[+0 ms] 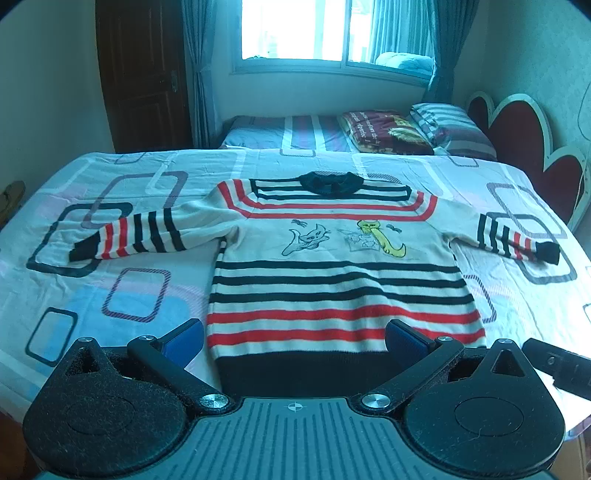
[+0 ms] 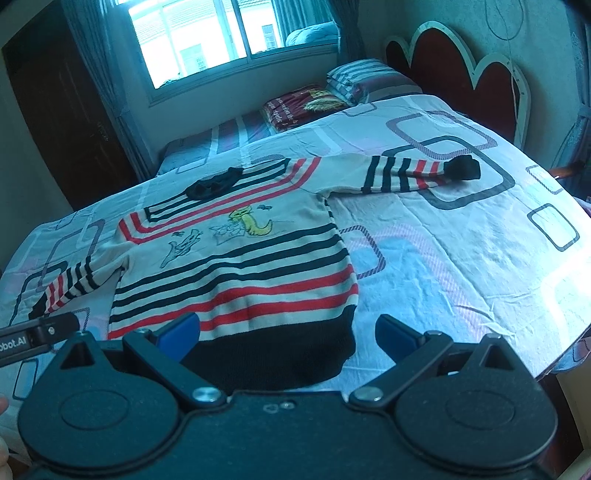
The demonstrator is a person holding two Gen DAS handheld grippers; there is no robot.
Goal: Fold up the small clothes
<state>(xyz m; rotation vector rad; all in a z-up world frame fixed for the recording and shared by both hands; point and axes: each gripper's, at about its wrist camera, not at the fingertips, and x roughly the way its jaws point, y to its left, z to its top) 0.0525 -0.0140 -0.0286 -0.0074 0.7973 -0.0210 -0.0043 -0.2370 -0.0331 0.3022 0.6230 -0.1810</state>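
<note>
Sweater [image 1: 340, 280] hem — behind claw.

Black tongs [image 1: 293, 338], blue pads [image 1: 183, 341]

A cream knitted sweater with red and black stripes [image 1: 332, 266] lay flat on the bed's patterned sheet [image 1: 110, 229], sleeves spread wide. The left gripper [image 1: 293, 338] hovered over its black hem, blue-padded fingers [image 1: 183, 341] parted, empty.

A home bedroom: patterned bed [image 1: 110, 258], pillows [image 1: 454, 129], heart-shaped headboard [image 1: 517, 136], curtained window [image 1: 295, 29].
</note>
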